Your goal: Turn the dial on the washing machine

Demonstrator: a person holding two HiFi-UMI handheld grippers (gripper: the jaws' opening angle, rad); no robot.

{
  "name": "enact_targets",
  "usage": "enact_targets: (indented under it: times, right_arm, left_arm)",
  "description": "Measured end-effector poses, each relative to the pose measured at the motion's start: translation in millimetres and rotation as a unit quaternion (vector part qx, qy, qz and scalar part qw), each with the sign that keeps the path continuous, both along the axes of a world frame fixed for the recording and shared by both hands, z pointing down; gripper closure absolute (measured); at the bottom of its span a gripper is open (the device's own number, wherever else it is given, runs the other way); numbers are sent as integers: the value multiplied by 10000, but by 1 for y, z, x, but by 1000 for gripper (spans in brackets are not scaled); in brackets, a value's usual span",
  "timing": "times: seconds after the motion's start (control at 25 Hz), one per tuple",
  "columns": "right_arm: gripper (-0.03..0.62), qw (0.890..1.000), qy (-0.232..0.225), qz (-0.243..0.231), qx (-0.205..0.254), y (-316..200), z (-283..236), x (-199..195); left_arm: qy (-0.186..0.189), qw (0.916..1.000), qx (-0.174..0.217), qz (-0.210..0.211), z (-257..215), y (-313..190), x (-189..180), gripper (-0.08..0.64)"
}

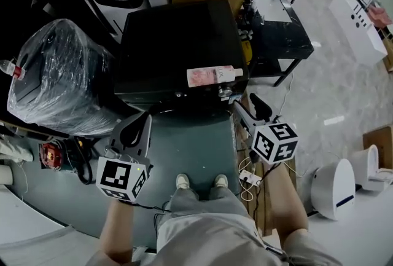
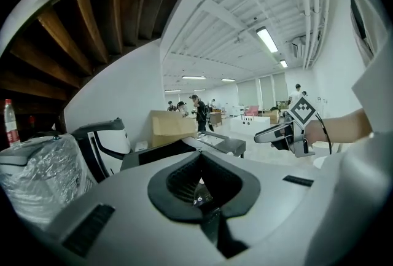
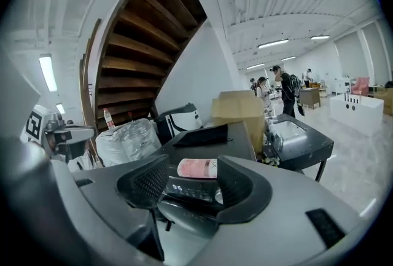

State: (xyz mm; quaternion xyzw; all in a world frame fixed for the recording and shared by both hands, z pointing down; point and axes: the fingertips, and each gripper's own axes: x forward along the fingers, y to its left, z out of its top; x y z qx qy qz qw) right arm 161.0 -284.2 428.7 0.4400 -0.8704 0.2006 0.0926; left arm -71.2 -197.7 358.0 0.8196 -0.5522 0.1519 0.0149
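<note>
Dial is seen as a small silver knob at the front edge of the black washing machine, on the right end of its control panel. It has not yet been touched. The right tool is held released, its jaws wide apart and empty, just short of the panel. In the right gripper view the knob is partly hidden behind the inner edge of the right jaw, so the tool is judged to be aimed a little left of it.

If the jaws were closed from this line, the knob could be caught by one pad only. It would then be skidded over instead of turned, or the panel beside it could be pressed by mistake. Too light a grip on such a small, smooth knob would probably let the pads slide round it.

A pink bottle lies on its side on the lid, close behind the dial. It could be nudged by the upper part of the tool during the approach or the twist and set rolling off the lid.

The left tool is held clenched with nothing in it, low and well apart from the machine, and little trouble is expected from it.
</note>
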Motion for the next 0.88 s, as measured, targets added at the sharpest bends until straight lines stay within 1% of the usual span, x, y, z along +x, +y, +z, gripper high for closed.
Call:
enact_targets:
  times: [0.08,0.24,0.44,0.48,0.56,0.64,0.88]
  right_arm:
    - [325,9999,-135,-12,51,-4,3,-6]
    - [325,9999,69,21,146,-15,24,-12]
    - [326,9996,195,101,151,-33,54,-16]
    - [334,9996,198,134,154,-37,59,-17]
    - [348,9997,50,217,122,-40,68,-18]
    - [348,9995,-54,281,119,-40,76,-19]
    - [344,9991,126,409,74,-55,120,-18]
  left_arm:
    - [-38,10000,14,3,8,-3,-3,541]
    - [18,9999,61,83,21,-4,-2,541]
    - [-54,9998,41,175,46,-15,-3,541]
    - [-81,9998,45,177,51,-16,-4,541]
    - [-134,9997,35,180,62,-18,-4,541]
    - [-166,9996,5,223,72,-19,-4,541]
    - [-187,9992,-12,356,101,-25,-8,541]
